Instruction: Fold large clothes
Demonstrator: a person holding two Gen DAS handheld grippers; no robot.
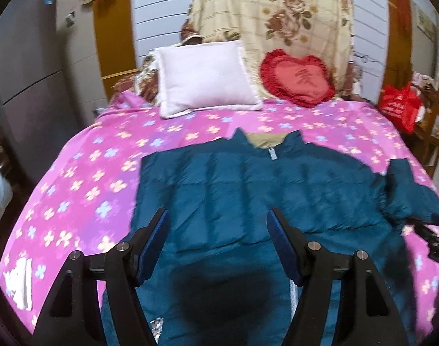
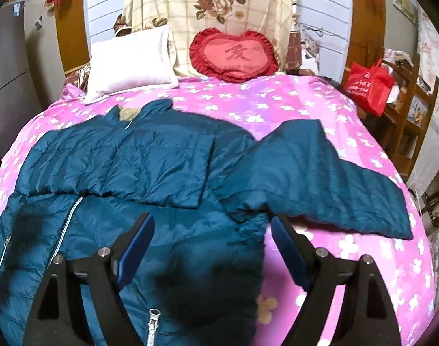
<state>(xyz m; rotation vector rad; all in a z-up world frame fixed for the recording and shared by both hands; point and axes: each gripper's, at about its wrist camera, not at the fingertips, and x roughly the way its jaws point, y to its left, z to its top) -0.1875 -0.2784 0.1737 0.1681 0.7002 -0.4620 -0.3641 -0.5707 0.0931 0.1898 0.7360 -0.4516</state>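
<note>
A large teal quilted jacket (image 1: 248,190) lies front-up on the pink flowered bedspread (image 1: 83,178), collar toward the pillows. In the right wrist view the jacket (image 2: 127,167) has its left sleeve folded across the chest, and its right sleeve (image 2: 314,178) stretches out to the right over the spread. My left gripper (image 1: 218,216) is open and empty, hovering above the jacket's lower body. My right gripper (image 2: 210,222) is open and empty above the jacket's right hem edge, near the sleeve's armpit. A silver zipper end (image 2: 153,317) shows near the bottom.
A white pillow (image 1: 205,77) and a red heart cushion (image 1: 297,77) lean at the head of the bed under a hanging floral cloth (image 1: 271,14). A red bag (image 2: 369,83) sits on wooden shelving at the right. A grey fridge (image 1: 31,86) stands at the left.
</note>
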